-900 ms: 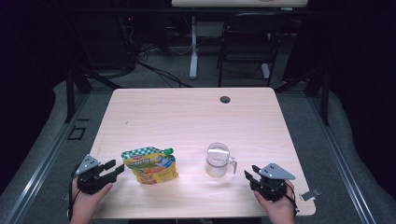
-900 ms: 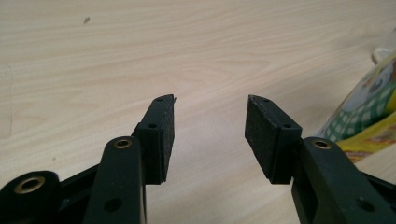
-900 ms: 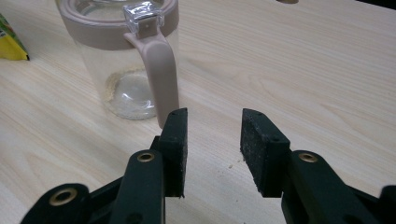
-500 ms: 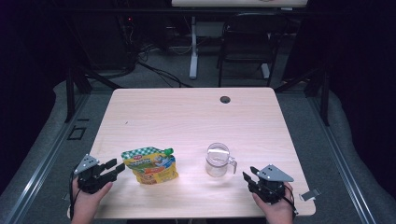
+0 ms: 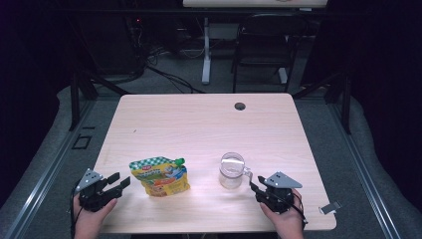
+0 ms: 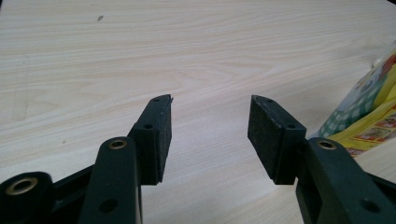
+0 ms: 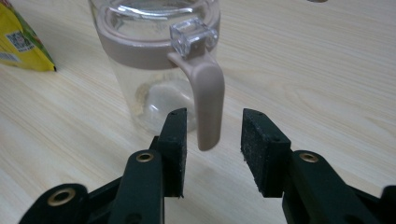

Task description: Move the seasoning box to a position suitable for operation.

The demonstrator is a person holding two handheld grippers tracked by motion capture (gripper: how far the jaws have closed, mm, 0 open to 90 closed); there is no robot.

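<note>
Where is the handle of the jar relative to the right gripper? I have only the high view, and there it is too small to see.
Observer: In the right gripper view the beige handle of the clear jar hangs between the two open fingers of the right gripper; whether it touches one I cannot tell.
Operator: And is the jar closed?
Observer: It carries a lid with a beige rim and a clear tab just above the handle.
Operator: What does the left gripper have in front of it?
Observer: The left gripper is open over bare table; the yellow pouch lies off to one side of its view, not between the fingers.
</note>
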